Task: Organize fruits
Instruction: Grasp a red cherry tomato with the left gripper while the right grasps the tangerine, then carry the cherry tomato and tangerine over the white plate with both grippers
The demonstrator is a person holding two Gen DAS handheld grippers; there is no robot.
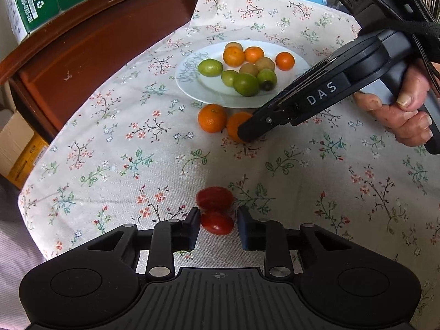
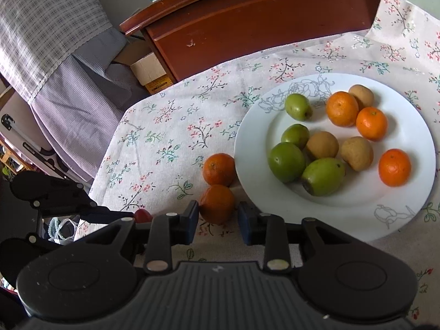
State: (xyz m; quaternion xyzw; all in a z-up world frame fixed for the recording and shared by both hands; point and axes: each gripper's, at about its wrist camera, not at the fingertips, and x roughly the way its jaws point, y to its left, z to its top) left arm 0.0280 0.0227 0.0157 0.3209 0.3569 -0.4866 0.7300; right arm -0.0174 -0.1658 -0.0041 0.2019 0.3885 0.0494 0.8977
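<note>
We hold the left gripper point(image 1: 218, 227) low over the floral tablecloth point(image 1: 302, 181), jaws parted around the nearer of two red tomatoes point(image 1: 217, 222), pads not touching it; the second tomato point(image 1: 214, 198) sits just beyond, touching the first. Our right gripper point(image 2: 218, 216) is spread around an orange point(image 2: 217, 203), gaps both sides, beside another orange point(image 2: 219, 169) at the rim of the white plate point(image 2: 407, 209). The plate holds green, brown and orange fruit. Bare cloth lies left of the plate, up to the cloth's edge by the wooden cabinet point(image 2: 247, 27).
</note>
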